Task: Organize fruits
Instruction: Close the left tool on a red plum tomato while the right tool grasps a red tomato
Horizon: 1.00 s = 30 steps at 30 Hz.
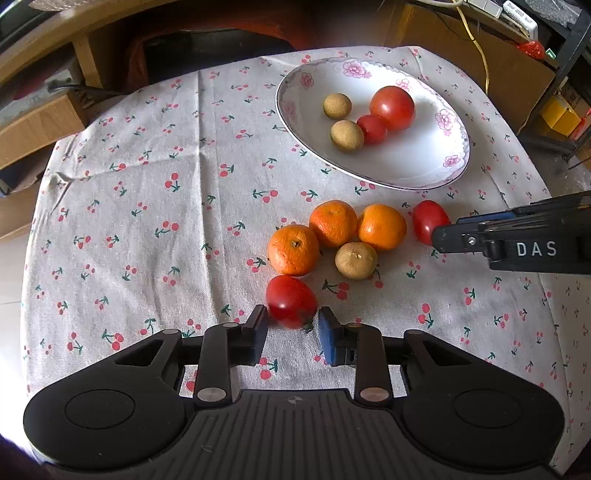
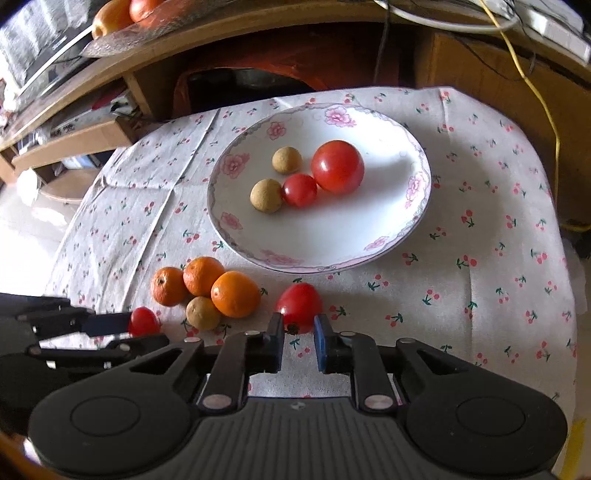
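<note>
In the left wrist view my left gripper (image 1: pixel 292 325) is shut on a small red tomato (image 1: pixel 290 299) lying on the cherry-print cloth. In the right wrist view my right gripper (image 2: pixel 299 328) is shut on another red tomato (image 2: pixel 299 304), just in front of the plate. That tomato (image 1: pixel 426 219) also shows beside the right gripper's tip (image 1: pixel 439 240). Three mandarins (image 1: pixel 332 221) and a brown longan (image 1: pixel 355 260) are clustered between the two grippers. The white flowered plate (image 1: pixel 406 182) holds a big tomato (image 1: pixel 392 107), a small tomato (image 1: pixel 372 129) and two longans (image 1: pixel 346 134).
The cloth-covered table (image 1: pixel 147 184) drops off at its left and right edges. Behind it stand wooden furniture (image 2: pixel 258 44) and a yellow cable (image 2: pixel 546 110). A dish of fruit (image 2: pixel 122 14) rests on the shelf at the far left.
</note>
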### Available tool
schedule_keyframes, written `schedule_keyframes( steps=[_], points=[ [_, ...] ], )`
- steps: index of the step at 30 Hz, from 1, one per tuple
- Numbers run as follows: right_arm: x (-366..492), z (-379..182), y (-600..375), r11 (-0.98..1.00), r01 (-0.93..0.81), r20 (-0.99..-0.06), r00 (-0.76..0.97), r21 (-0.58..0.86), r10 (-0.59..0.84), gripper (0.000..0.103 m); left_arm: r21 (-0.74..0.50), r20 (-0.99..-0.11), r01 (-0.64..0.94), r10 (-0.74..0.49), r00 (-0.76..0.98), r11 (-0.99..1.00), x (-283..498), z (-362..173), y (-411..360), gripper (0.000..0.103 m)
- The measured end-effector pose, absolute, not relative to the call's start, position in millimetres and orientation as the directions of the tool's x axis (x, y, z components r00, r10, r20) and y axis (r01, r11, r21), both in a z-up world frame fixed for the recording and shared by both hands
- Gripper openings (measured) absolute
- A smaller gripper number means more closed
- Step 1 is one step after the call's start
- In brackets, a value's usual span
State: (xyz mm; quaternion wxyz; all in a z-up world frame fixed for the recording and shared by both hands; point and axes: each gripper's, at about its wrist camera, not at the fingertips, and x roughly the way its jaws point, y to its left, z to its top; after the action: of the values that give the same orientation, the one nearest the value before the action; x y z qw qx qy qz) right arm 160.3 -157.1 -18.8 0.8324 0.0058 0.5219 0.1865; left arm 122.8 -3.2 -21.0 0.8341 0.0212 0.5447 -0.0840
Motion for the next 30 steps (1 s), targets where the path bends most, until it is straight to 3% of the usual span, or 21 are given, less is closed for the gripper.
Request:
schedule_keyframes(
  steps=[6,20,30],
  points=[
    [164,-23,-155,0.934,-0.279,-0.865,0.386,0.223,0.322,0.032,-0.058,-0.910,0.167,-0.121,0.396,0.984,123,-21,-6,0.043],
    [163,-27,-142,0.930,-0.313,-0.843,0.431,0.194,0.321,0.029,-0.059,-0.907,0.176,-0.126,0.401,0.983,123,-23,-5,0.044],
    [149,-20,-152,0.929,-0.326,-0.850,0.426,0.173,0.308,0.028,-0.050,-0.907,0.186,-0.123,0.403,0.981,116,-20,-5,0.039]
  ],
)
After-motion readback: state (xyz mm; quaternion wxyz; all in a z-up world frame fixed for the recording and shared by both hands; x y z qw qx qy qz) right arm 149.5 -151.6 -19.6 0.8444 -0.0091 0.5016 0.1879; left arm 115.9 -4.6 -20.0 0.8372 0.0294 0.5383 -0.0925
